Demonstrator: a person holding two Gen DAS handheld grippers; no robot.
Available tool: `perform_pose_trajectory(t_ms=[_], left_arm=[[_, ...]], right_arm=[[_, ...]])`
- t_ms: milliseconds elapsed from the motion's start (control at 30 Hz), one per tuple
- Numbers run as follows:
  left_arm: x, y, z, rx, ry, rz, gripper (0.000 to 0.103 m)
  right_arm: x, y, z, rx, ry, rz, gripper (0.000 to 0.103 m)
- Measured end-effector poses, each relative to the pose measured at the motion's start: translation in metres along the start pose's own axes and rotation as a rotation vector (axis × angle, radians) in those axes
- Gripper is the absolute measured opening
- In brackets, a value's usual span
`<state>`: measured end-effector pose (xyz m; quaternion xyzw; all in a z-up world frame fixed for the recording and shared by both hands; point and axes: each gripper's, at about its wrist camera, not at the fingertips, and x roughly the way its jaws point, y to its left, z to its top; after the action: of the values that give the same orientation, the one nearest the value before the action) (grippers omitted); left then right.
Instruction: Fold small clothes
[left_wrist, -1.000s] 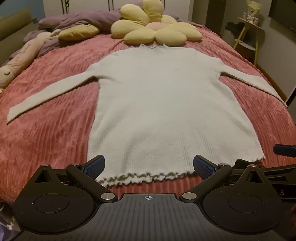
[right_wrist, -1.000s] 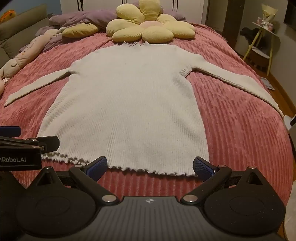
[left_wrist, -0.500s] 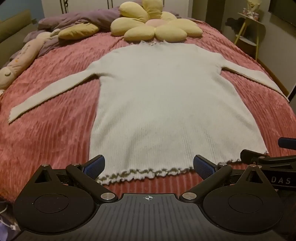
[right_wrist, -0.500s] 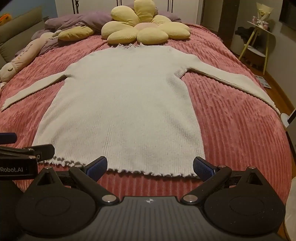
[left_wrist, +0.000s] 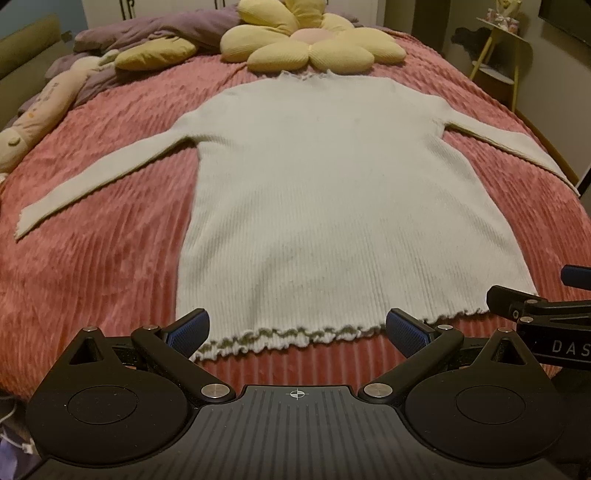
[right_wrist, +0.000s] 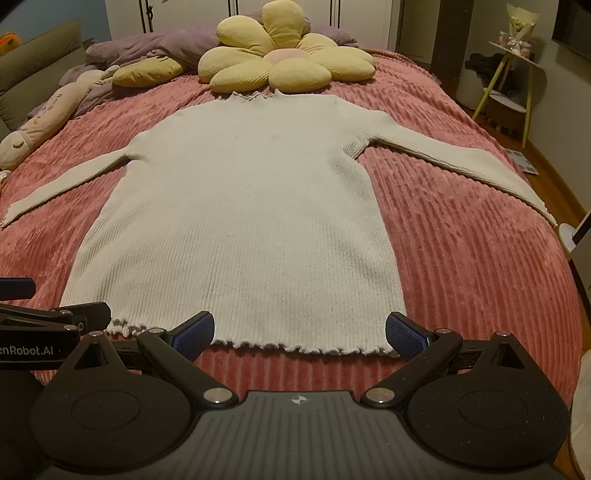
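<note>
Now the cream ribbed sweater (left_wrist: 347, 206) lies flat, front down or up I cannot tell, on the bed (left_wrist: 110, 236), sleeves spread out to both sides and its ruffled hem nearest the cameras. Compared with a second ago it sits a little further from both lenses, so more of the pink cover shows below the hem; the garment itself has not shifted. The knit is fine vertical rib, with a frilled lettuce edge at hem, cuffs and neck. The left claw (left_wrist: 295, 330) is wide open and holds nothing, its blue textured pads hovering just short of the hem; the right claw (right_wrist: 300, 330) is equally wide open and empty, by the hem's right corner. Each claw's tip shows at the edge of the other's view. The bed cover is plush pink corduroy with thick ridges. Beyond the neckline rests a yellow flower-shaped cushion (right_wrist: 284, 62), petals ribbed and puffy, beside a purple duvet (left_wrist: 147, 40).
</note>
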<state>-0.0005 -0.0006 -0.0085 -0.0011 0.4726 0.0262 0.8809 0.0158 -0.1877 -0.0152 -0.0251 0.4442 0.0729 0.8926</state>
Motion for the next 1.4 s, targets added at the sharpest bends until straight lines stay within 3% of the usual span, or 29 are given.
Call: perform_pose_trajectory(t_ms=[1400], left_arm=[[0.0053, -0.0005, -0.0021, -0.002, 0.017, -0.002, 0.103]], right_arm=[[-0.0021, -0.0035, 0.0019, 0.019, -0.013, 0.004, 0.099]])
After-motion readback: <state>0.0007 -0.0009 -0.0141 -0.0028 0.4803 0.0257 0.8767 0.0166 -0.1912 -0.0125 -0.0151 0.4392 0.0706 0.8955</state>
